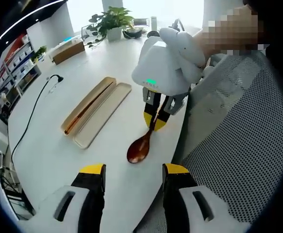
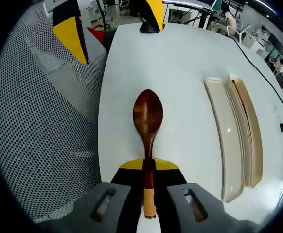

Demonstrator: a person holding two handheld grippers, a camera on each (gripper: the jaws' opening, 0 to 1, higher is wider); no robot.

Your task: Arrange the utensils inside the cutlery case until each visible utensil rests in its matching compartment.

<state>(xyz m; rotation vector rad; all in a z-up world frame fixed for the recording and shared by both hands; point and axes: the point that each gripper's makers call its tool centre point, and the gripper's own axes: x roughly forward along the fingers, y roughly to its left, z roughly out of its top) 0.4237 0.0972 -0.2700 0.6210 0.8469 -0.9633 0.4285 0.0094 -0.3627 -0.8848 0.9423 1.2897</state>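
Smooth white table [image 2: 180, 73], right hand-held gripper [image 2: 149, 167] clamping glossy brown spoon [image 2: 148, 116], left hand-held gripper [image 1: 134, 177] apart

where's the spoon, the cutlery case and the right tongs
spoon [image 2: 148, 112], right gripper view, on its bowl
cutlery case [image 1: 101, 112], left gripper view, on the open lid half
right tongs [image 2: 148, 171], right gripper view, between the tips
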